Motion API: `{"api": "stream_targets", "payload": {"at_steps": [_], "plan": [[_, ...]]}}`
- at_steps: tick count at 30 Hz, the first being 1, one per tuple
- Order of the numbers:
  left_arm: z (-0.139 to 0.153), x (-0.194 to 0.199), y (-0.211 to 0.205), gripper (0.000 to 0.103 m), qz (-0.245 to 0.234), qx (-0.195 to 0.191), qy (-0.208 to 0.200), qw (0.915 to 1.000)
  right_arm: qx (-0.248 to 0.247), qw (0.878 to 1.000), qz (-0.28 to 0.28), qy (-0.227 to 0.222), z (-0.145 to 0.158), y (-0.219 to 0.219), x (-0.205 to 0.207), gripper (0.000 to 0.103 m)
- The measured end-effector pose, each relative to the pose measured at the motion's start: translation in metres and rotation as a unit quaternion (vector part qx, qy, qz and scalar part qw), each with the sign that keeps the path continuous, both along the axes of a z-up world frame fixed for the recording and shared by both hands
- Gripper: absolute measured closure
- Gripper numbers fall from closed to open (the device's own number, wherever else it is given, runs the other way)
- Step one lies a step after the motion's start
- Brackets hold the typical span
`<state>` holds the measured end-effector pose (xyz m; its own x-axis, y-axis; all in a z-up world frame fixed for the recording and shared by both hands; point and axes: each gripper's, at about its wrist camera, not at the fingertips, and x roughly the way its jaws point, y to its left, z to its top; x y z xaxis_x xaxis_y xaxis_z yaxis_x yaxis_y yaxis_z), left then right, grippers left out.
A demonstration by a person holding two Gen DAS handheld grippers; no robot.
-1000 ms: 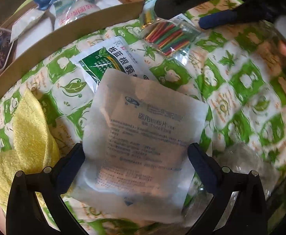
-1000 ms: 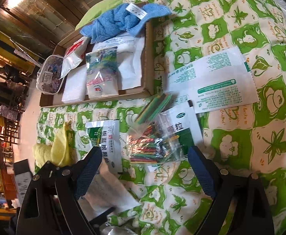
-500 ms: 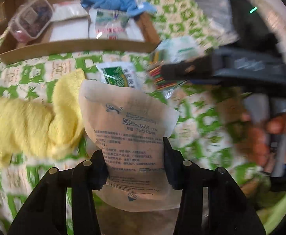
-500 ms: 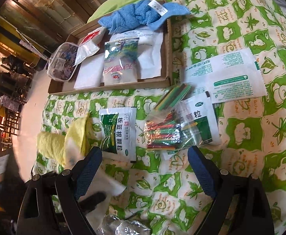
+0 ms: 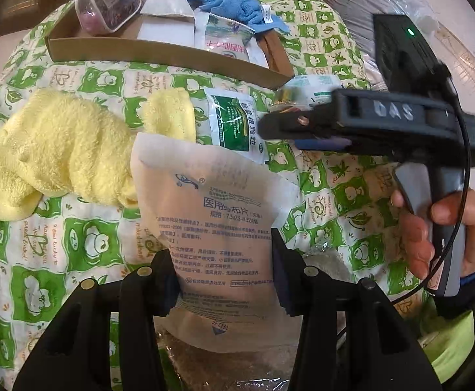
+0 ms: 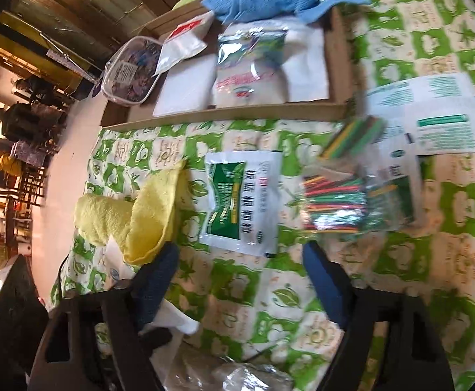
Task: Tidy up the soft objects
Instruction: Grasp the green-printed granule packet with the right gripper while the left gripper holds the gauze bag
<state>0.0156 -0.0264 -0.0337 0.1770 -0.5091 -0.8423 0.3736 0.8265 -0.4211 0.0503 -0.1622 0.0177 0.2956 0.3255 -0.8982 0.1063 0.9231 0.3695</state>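
Gauze pouch (image 5: 217, 228) lifted off cloth, white, printed, bowed between fingers (image 5: 281, 277)

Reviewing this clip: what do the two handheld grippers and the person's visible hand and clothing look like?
The left gripper has black plastic fingers with dark blue pads and round rivets. The right gripper is black too, with blue pads, "DAS" in pale letters on its body, a grey pistol handle, a thin black cable and a green light on the box behind. The hand on that handle shows a dark cuff and a lime-green garment.
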Motion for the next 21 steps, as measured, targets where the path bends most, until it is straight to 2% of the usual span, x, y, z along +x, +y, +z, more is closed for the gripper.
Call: {"api": "stream_targets", "payload": {"at_steps": [4, 11, 12, 13, 14, 16, 18, 21], "plan": [[-0.002, 0.0, 0.001, 0.058, -0.001, -0.004, 0.002, 1.0, 0.013, 1.0, -0.002, 0.007, -0.012, 0.005, 0.018, 0.031], [-0.005, 0.003, 0.003, 0.058, 0.0, -0.008, 0.009, 0.9999, -0.02, 0.999, -0.005, 0.027, -0.047, 0.013, 0.05, 0.031], [-0.005, 0.003, 0.004, 0.058, 0.0, -0.008, 0.009, 0.9999, -0.028, 0.999, -0.002, 0.024, -0.046, 0.015, 0.05, 0.034], [-0.005, 0.003, 0.004, 0.058, 0.0, -0.008, 0.009, 0.9999, -0.039, 0.999, 0.003, 0.02, -0.045, 0.018, 0.049, 0.045], [-0.005, 0.003, 0.004, 0.058, 0.0, -0.007, 0.009, 0.9999, -0.064, 0.998, 0.008, 0.015, -0.045, 0.02, 0.048, 0.05], [-0.006, 0.005, 0.003, 0.058, -0.001, -0.006, 0.009, 0.9999, -0.074, 0.997, 0.008, 0.011, -0.045, 0.022, 0.045, 0.06], [-0.007, 0.005, 0.002, 0.058, -0.001, -0.003, 0.008, 1.0, -0.07, 0.998, 0.005, 0.008, -0.044, 0.019, 0.043, 0.065], [-0.008, 0.005, 0.0, 0.058, -0.001, 0.001, 0.008, 1.0, -0.065, 0.998, 0.005, 0.004, -0.043, 0.018, 0.037, 0.068]]}}
